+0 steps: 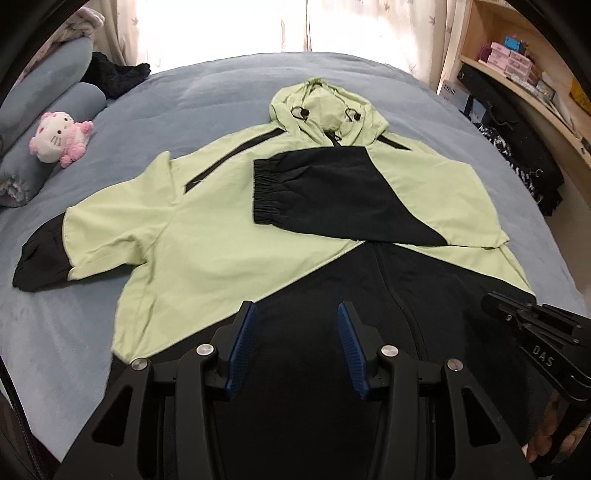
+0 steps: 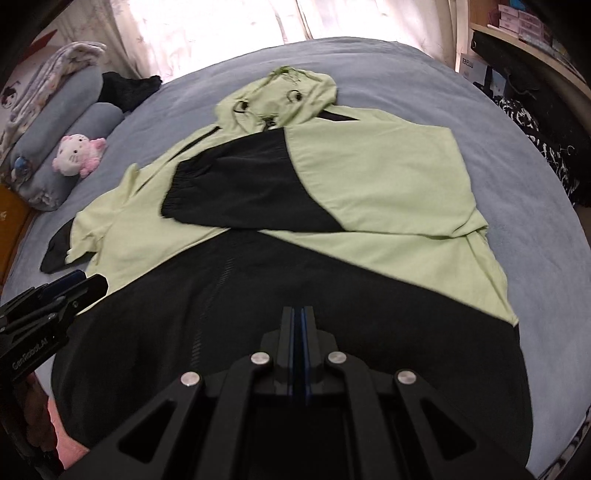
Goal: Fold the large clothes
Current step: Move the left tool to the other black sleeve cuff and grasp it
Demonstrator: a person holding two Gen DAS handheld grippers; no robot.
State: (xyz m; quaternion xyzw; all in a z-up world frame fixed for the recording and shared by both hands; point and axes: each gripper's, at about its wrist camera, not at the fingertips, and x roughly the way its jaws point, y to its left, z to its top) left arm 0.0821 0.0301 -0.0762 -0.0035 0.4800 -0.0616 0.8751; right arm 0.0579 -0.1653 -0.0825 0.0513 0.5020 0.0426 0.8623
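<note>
Your left gripper tilted steeply down over black lower half of jacket, jaws parted, blue pads apart, nothing between them; not touching jacket. Your right gripper pitched down over same black hem area, to right of the left one, jaws closed flat together, empty. Part of your hand visible behind right gripper body, at jacket's near edge

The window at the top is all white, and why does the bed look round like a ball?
In both wrist views the curtains are washed out by daylight. The fisheye lens bends the bed into a dome and darkens the corners. The right wrist view is a bit smeared: the jacket has soft edges there, sharper in the left wrist view.
</note>
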